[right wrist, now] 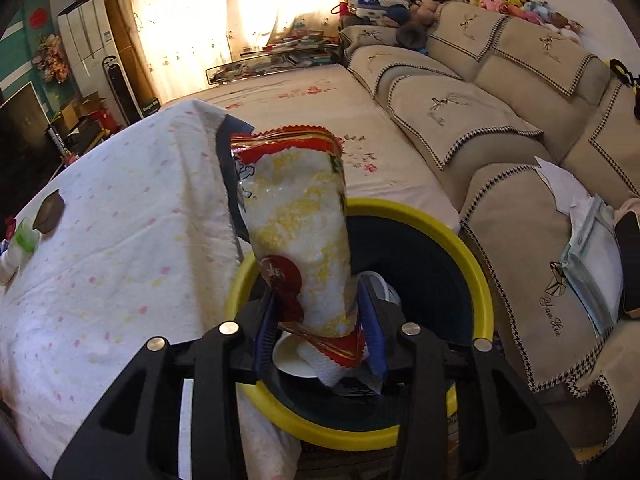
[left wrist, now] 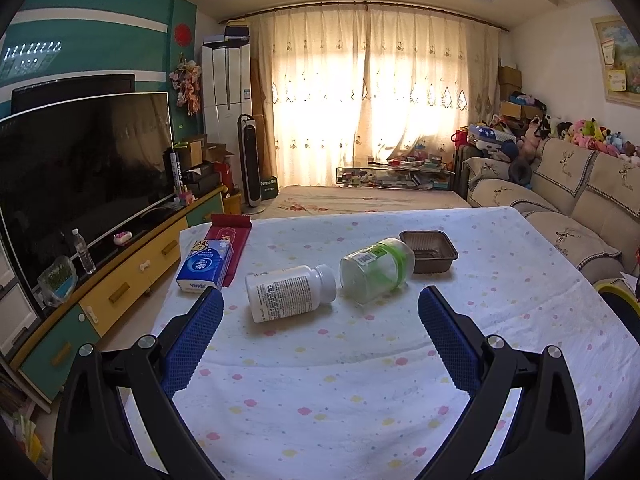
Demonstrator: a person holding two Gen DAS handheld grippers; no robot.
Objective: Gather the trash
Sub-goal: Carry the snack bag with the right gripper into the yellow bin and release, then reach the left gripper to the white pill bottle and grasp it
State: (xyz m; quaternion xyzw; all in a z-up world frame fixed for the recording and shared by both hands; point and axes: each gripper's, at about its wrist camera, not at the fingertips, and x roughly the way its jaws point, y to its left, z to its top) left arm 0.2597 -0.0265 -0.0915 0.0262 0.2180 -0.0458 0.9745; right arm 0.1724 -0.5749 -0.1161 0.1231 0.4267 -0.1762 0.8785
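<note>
My right gripper (right wrist: 319,292) hangs over a dark bin with a yellow rim (right wrist: 472,264). Between its blue pads stands a red, white and yellow snack bag (right wrist: 300,224), upright, with both pads touching its lower sides. Crumpled white paper (right wrist: 320,364) lies inside the bin. My left gripper (left wrist: 320,300) is open above the spotted tablecloth (left wrist: 320,380) with nothing between its fingers. Just beyond its tips lie a white pill bottle (left wrist: 288,292) and a clear jar with a green band (left wrist: 376,270), both on their sides. A brown plastic tray (left wrist: 430,250) sits behind the jar.
A blue tissue pack (left wrist: 204,266) and a red packet (left wrist: 232,236) rest at the table's left edge. A TV (left wrist: 80,176) on a low cabinet stands to the left, a beige sofa (right wrist: 500,120) to the right. The bin stands between table and sofa.
</note>
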